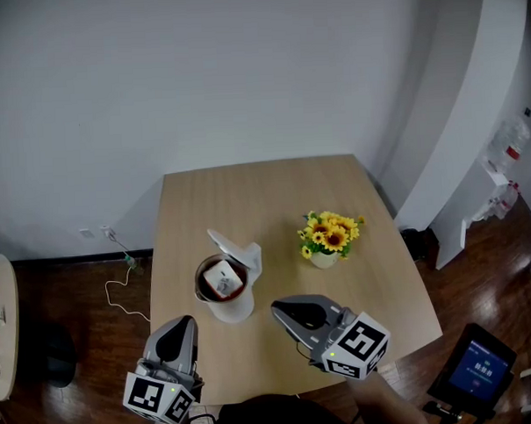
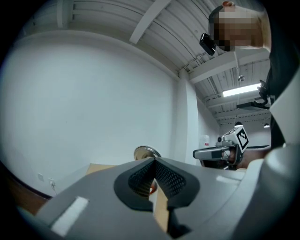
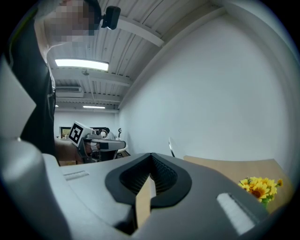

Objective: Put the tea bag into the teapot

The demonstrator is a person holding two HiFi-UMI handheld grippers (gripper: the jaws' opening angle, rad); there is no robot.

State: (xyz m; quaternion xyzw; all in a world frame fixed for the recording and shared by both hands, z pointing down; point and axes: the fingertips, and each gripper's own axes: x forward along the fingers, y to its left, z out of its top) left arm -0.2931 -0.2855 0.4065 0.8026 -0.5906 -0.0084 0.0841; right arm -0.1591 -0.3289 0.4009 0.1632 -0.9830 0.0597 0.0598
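A glass teapot [image 1: 223,288] with a white base stands near the middle of the wooden table [image 1: 256,198], its white lid [image 1: 236,249] flipped up. A white tea bag [image 1: 224,277] lies inside it. My left gripper [image 1: 181,323] hovers at the table's near edge, left of the pot, jaws shut and empty. My right gripper [image 1: 277,308] is to the right of the pot, also shut on nothing. In the left gripper view the shut jaws [image 2: 153,160] point at the pot's lid [image 2: 146,152]. The right gripper view shows its jaws [image 3: 151,155] closed.
A small white pot of yellow sunflowers [image 1: 328,239] stands right of the teapot, and the flowers [image 3: 257,186] also show in the right gripper view. A white wall lies behind the table. A cable [image 1: 118,257] lies on the dark floor at left.
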